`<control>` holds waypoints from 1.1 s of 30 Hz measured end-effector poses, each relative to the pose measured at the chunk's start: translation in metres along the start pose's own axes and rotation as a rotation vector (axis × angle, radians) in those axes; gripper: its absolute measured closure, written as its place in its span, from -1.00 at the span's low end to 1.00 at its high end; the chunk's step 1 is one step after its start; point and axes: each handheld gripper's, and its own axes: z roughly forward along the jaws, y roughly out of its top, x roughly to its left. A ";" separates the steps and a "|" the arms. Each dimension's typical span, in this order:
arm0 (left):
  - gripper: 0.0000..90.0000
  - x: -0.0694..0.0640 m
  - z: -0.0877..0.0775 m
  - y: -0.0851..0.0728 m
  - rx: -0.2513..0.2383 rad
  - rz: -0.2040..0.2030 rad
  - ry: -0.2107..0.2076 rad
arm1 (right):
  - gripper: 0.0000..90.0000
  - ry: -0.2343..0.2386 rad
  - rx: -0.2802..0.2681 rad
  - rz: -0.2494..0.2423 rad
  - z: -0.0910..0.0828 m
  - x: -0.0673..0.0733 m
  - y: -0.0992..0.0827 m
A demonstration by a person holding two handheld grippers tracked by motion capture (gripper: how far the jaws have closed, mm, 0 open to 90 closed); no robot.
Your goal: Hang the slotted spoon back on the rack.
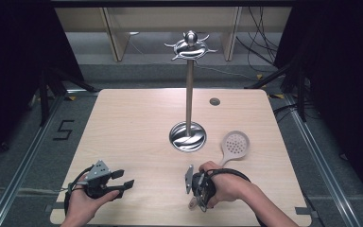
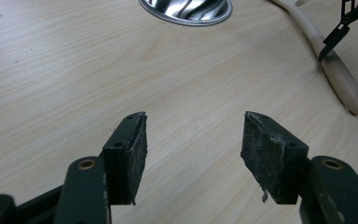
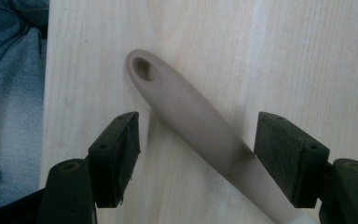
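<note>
High view: the skimmer spoon [image 1: 231,147] lies flat on the table [image 1: 123,127], right of the hook stand [image 1: 188,94]; nothing hangs there. The right gripper [image 1: 194,197] is lowered over the handle's near end. Left gripper view: the left gripper [image 2: 193,140] idles, jaws spread (nothing between). Right gripper view: jaws spread astride the handle, not yet pinching. Grasp, lift and hanging presumably remain.

Left hand-held gripper [image 2: 193,140] jaws apart over bare worktop [image 2: 74,70]; steel stand base [image 2: 186,10] ahead; spoon handle [image 2: 335,70] upper right.
</note>
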 end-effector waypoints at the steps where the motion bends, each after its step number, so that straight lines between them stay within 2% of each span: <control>1: -0.12 0.000 0.000 0.000 0.002 0.001 -0.002 | -0.29 0.007 0.003 -0.006 0.001 -0.001 0.001; 3: -0.12 0.000 0.000 0.000 0.002 0.003 -0.002 | -0.28 0.007 0.004 -0.018 0.002 -0.002 0.001; 4: -0.12 0.000 0.000 0.000 0.002 0.004 -0.003 | -0.28 0.007 0.031 -0.005 0.003 -0.001 0.002; 5: -0.12 0.000 0.000 0.000 0.006 0.017 -0.001 | -0.28 0.007 0.031 -0.005 0.003 -0.001 0.002; 7: -0.12 0.000 0.000 0.000 0.002 0.005 -0.005 | -0.25 0.002 0.046 -0.046 0.004 -0.003 0.003; 10: -0.12 0.000 0.000 0.000 0.003 0.004 -0.004 | -0.21 0.006 0.056 -0.029 0.006 -0.003 0.004; 13: -0.12 0.000 0.000 0.000 0.002 0.005 -0.005 | -0.14 0.009 0.056 -0.058 0.008 -0.005 0.005; 14: -0.12 0.000 -0.001 0.000 0.007 0.005 -0.003 | -0.13 0.008 0.059 -0.053 0.009 -0.005 0.005; 15: -0.12 0.000 -0.001 0.000 0.009 -0.015 -0.003 | -0.12 0.015 0.068 -0.016 0.009 -0.004 0.006; 18: -0.12 -0.001 0.000 -0.001 0.004 -0.019 -0.004 | -0.11 0.012 0.074 -0.039 0.009 -0.005 0.007; 19: -0.12 0.001 0.000 0.000 0.006 0.007 -0.004 | -0.11 0.007 0.069 -0.035 0.009 -0.004 0.006; 20: -0.12 0.001 0.000 0.000 0.005 0.006 -0.004 | -0.10 0.012 0.061 -0.010 0.010 -0.002 0.007; 21: -0.12 0.000 0.000 0.000 0.004 0.006 -0.004 | -0.09 0.011 0.059 -0.034 0.010 -0.004 0.007; 23: -0.12 0.000 0.000 0.000 0.003 0.006 -0.004 | -0.07 0.008 0.084 -0.029 0.009 -0.002 0.008; 24: -0.12 0.000 -0.001 0.000 0.002 0.007 -0.004 | -0.06 0.003 0.084 -0.059 0.009 -0.003 0.008; 25: -0.12 0.001 -0.001 0.000 0.002 0.008 -0.003 | -0.04 0.001 0.095 -0.068 0.008 -0.003 0.009; 26: -0.12 0.001 -0.001 0.000 0.001 0.009 -0.002 | -0.02 -0.002 0.097 -0.061 0.008 -0.002 0.009; 27: -0.12 0.001 -0.001 0.000 0.002 0.008 -0.002 | 0.00 -0.006 0.090 -0.076 0.009 -0.002 0.010; 28: -0.12 0.001 -0.001 0.000 0.001 0.009 -0.002 | 0.02 -0.017 0.081 -0.123 0.009 -0.004 0.010; 29: -0.12 0.001 -0.001 0.000 -0.001 0.008 -0.001 | 0.05 -0.019 0.081 -0.094 0.009 -0.002 0.011; 30: -0.12 0.000 -0.001 0.000 -0.003 0.007 0.003 | 0.07 -0.032 0.083 -0.108 0.009 -0.002 0.011; 32: -0.12 0.001 -0.001 0.000 -0.001 0.007 0.002 | 0.12 -0.030 0.073 -0.090 0.009 0.000 0.013; 33: -0.12 0.000 -0.001 0.000 -0.002 0.006 0.003 | 0.15 -0.041 0.073 -0.137 0.009 -0.002 0.014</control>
